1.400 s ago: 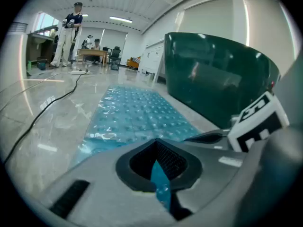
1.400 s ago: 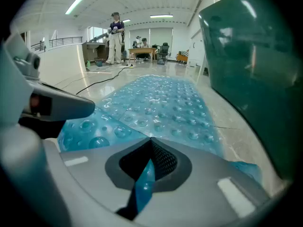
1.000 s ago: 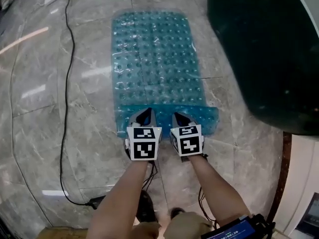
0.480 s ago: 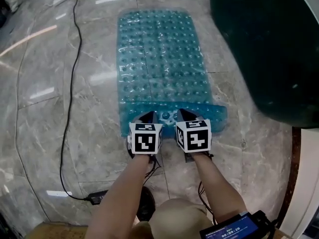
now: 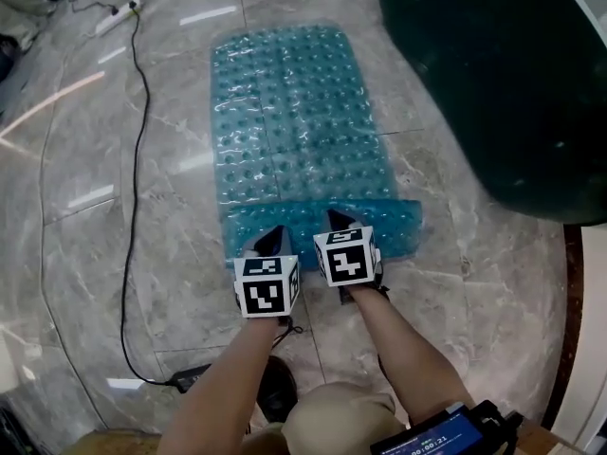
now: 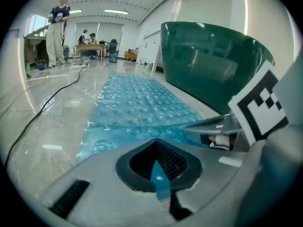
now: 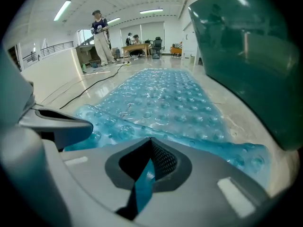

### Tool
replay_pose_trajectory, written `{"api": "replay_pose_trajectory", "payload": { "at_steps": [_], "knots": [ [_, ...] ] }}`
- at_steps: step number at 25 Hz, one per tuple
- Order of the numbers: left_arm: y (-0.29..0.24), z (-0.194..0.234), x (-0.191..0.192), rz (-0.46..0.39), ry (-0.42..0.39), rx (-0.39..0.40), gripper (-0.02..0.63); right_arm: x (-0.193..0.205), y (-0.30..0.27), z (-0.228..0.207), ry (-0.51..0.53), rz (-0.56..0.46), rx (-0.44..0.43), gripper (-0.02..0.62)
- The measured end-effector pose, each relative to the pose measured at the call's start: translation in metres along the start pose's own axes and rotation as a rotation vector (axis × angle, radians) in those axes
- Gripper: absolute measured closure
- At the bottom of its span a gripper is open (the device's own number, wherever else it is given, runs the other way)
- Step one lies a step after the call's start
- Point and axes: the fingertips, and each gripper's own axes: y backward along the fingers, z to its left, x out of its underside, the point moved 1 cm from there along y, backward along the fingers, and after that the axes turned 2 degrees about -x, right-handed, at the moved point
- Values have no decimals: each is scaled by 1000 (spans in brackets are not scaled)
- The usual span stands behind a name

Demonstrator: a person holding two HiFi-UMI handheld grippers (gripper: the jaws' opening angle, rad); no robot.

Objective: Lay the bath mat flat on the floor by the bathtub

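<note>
A translucent blue bath mat (image 5: 299, 121) with round bumps lies lengthwise on the marble floor, left of the dark green bathtub (image 5: 493, 83). Its near edge is raised a little off the floor. My left gripper (image 5: 275, 239) and right gripper (image 5: 339, 222) sit side by side at that edge, each shut on the mat. In the left gripper view a blue strip of mat (image 6: 158, 174) is pinched between the jaws, with the tub (image 6: 213, 65) to the right. The right gripper view shows the same pinch (image 7: 143, 181) and the mat (image 7: 165, 98) stretching ahead.
A black cable (image 5: 134, 159) runs down the floor left of the mat, from a white power strip (image 5: 119, 12) to a black adapter (image 5: 190, 379) by my feet. Far off, people stand near a table (image 7: 139, 45).
Both grippers have kept their hold on the mat's near edge. They and the mat shift only slightly in the head view as the camera swings right, then back left.
</note>
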Motion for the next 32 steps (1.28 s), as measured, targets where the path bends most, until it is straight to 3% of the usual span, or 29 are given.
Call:
{"api": "replay_pose_trajectory", "payload": {
  "at_steps": [3,7,11,19,24,27,32],
  "knots": [
    [1,-4,-11,-16,41,17,601,3,2,1,26,-15,10,588],
    [-3,-5,-13,-3,36,19,601,9,10,3,46,-56,33,589],
    [-3,-4,-7,-5,5,-5,600,18,13,8,43,-66,22,589],
    [-12,-1,20,70,37,4,601,31,20,12,20,-47,-1,589],
    [-6,-5,28,50,3,13,601,12,39,15,-46,-56,-61,588],
    [-3,-8,33,52,8,25,601,-6,39,10,-33,-87,-41,589],
    [3,-9,45,90,47,30,601,13,15,6,15,32,-6,588]
  ]
}}
